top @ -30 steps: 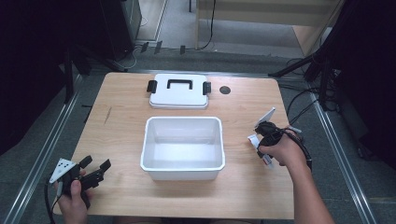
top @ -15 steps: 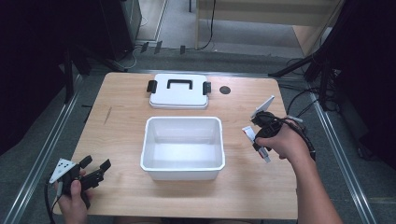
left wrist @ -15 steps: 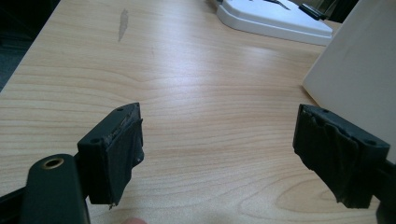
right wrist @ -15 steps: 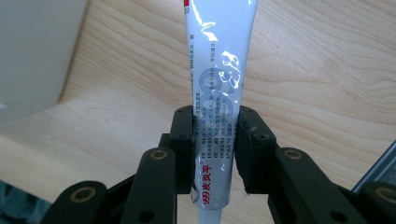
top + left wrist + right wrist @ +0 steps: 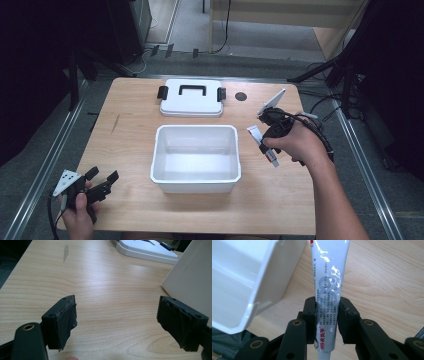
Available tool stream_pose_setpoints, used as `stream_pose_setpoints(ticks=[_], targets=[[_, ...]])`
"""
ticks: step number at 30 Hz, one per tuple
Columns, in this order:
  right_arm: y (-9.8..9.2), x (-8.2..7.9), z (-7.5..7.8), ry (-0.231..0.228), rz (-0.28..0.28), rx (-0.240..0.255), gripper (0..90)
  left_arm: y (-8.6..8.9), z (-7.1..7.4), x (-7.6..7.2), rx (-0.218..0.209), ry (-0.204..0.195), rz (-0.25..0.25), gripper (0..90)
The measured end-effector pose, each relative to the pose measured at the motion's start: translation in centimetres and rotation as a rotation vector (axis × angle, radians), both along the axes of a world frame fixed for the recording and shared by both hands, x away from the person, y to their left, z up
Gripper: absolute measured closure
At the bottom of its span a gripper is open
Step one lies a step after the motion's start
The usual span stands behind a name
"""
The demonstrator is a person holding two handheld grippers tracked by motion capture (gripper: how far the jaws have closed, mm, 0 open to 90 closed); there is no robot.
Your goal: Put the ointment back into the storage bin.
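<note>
Wooden surface (image 5: 130,130) carries a white bin (image 5: 196,158) just left of the right claw (image 5: 264,145), which is clamped across a tube (image 5: 327,285), long axis running out ahead. Left claw (image 5: 102,181) rests apart, farther off.

Setup sits on a light wood table (image 5: 200,210) with rounded corners, grain running side to side. There's a dark scuff mark (image 5: 116,123) on the top at about 9 o'clock and a small black round cap (image 5: 241,96) near the far edge at 1 o'clock. Metal rails (image 5: 47,165) run along both long sides over a grey floor (image 5: 395,200). Up at 12 o'clock the floor gets brighter, with cables (image 5: 227,25) trailing across it and a pale wooden cabinet (image 5: 280,12). A dark cabinet (image 5: 127,25) stands at 11 o'clock. Both side edges are pretty much black.
</note>
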State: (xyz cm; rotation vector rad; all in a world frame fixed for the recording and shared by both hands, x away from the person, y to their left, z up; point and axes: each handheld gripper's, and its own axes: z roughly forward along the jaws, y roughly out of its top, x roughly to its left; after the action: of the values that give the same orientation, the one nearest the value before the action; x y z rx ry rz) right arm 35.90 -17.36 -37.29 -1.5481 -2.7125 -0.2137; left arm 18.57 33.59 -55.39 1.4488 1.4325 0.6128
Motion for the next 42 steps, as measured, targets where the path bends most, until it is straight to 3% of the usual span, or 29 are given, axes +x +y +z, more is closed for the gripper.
stream_pose_setpoints(ticks=[10,20,32,42], targets=[[2.4,-0.2,2.2,-0.016,0.033,0.024,71.2,0.0,0.0,0.0,-0.001,0.001,0.001,16.9],[5.4,-0.4,3.1,-0.007,0.079,0.048,71.2,0.0,0.0,0.0,0.0,0.0,0.004,16.9],[8.8,-0.3,2.8,0.006,0.132,0.074,71.2,0.0,0.0,0.0,-0.004,-0.005,0.006,16.9],[11.1,0.1,1.1,0.031,0.172,0.061,71.2,0.1,0.0,0.0,-0.008,-0.009,0.01,16.9]])
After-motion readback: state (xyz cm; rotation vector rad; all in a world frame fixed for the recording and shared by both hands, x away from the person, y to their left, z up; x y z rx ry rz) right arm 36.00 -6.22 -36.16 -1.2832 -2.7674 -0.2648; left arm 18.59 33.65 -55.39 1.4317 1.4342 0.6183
